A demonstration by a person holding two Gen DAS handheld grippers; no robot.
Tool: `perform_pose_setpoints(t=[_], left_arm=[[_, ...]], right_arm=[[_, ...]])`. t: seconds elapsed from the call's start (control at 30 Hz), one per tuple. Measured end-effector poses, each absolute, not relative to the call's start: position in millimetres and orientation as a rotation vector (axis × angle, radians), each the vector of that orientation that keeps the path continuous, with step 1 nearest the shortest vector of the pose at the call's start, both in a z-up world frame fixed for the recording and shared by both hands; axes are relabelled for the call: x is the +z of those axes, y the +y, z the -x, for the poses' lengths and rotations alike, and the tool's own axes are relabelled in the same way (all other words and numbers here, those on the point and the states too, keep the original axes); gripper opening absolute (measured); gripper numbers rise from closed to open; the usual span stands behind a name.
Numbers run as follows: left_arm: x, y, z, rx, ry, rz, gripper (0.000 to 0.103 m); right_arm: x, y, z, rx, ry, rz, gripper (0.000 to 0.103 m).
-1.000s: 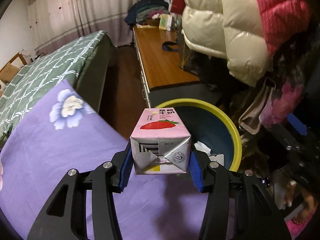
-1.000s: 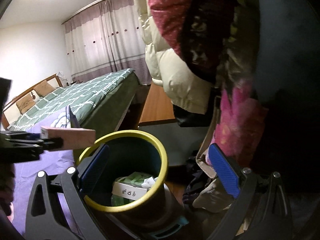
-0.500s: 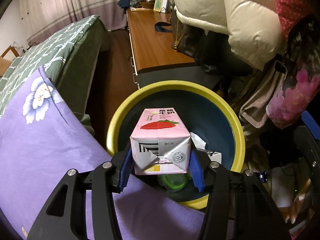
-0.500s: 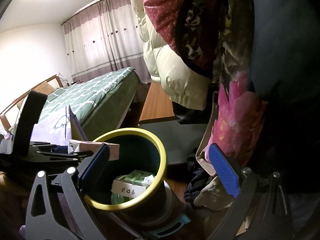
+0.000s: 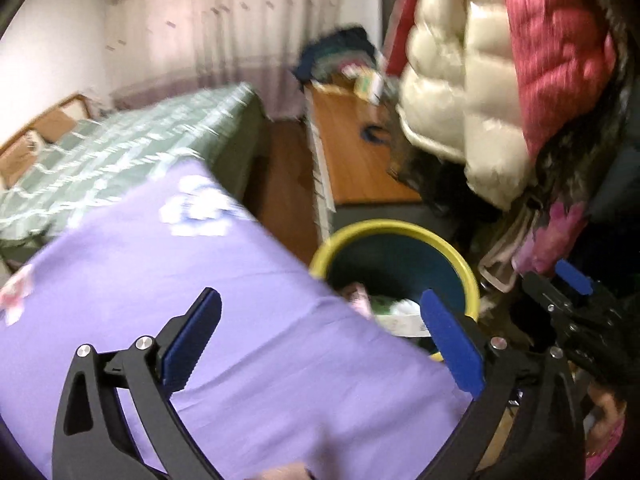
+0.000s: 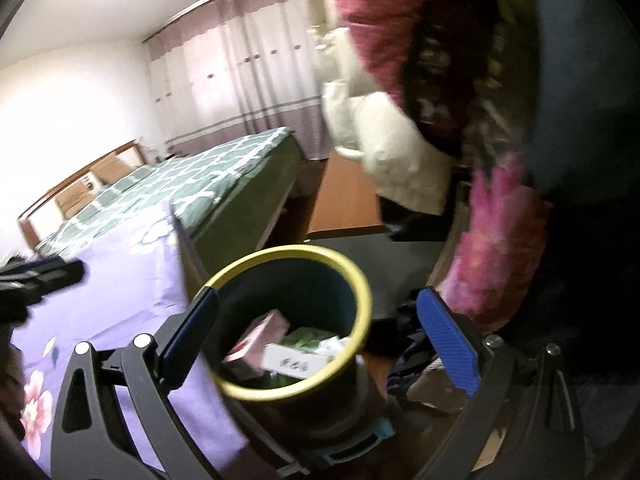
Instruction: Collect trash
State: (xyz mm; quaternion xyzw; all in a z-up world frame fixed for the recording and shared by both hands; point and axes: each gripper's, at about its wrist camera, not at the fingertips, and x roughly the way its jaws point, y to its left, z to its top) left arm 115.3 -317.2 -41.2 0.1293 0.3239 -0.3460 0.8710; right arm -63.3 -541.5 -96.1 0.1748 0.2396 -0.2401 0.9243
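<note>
Two grippers are in view, both spread wide with nothing between the pads. The left gripper (image 5: 320,336) has just been opening its jaws; it hangs empty over the purple floral sheet (image 5: 160,280), near the bin's edge. The right gripper (image 6: 318,336) stands open above the bin (image 6: 362,292), its blue pads to either side of the yellow rim without touching it.

The bin is dark blue inside with a yellow rim and stands on the floor just beside the purple-covered surface. Behind lie a bed with a green checked cover (image 6: 224,168), a wooden bench (image 5: 352,160), curtains (image 6: 248,72) and hanging padded coats (image 5: 460,92).

The pink milk carton (image 6: 260,332) lies inside the bin among other trash, against the left inner wall. It is tilted, its long axis running from lower left to upper right in the right wrist view. A white box (image 6: 296,362) lies just beside it.
</note>
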Motion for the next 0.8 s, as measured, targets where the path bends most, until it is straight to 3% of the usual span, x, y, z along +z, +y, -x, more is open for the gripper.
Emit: perform_pose_setpoints(t=[0.43,0.8], left_arm=[[-6,-85,-62,-0.257,0.524,-0.041,0.098],[4,-16,4,-0.141,0.439,0.016,0.098]], right_arm=[[-65,-463,44,-0.286,0.493,-0.240,0.096],[-53,-435,61,-0.239,0.477,-0.204,0.096]])
